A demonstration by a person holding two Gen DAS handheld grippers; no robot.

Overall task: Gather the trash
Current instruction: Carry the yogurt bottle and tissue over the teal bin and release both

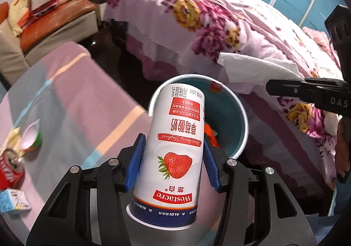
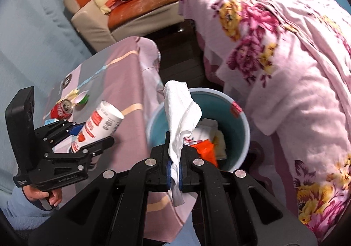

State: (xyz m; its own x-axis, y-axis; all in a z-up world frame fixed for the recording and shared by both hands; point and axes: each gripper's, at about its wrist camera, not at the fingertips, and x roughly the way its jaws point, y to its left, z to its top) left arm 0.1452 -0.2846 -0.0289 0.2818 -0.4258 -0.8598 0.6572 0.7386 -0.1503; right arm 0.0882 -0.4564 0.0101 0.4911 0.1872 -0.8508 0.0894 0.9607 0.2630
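Note:
My left gripper (image 1: 173, 162) is shut on a white strawberry yoghurt cup (image 1: 175, 147), its blue pads (image 1: 136, 162) pressing both sides. The cup hangs over the near rim of a teal waste bin (image 1: 230, 118) on the floor. My right gripper (image 2: 174, 171) is shut on a crumpled white tissue (image 2: 182, 112), which stands up in front of the bin (image 2: 239, 129). The bin holds orange wrapping (image 2: 205, 151) and white packaging. From the left wrist camera the right gripper (image 1: 272, 87) shows at the right with the tissue (image 1: 252, 68). The right wrist camera shows the left gripper (image 2: 92, 136) holding the cup (image 2: 96, 127).
A table with a pink and grey cloth (image 1: 72, 97) carries a red soda can (image 1: 9, 169), a tipped green yoghurt pot (image 1: 33, 136) and a small blue carton (image 1: 13, 202). A bed with a floral blanket (image 1: 208, 15) stands beside the bin. A sofa (image 2: 122, 18) lies beyond.

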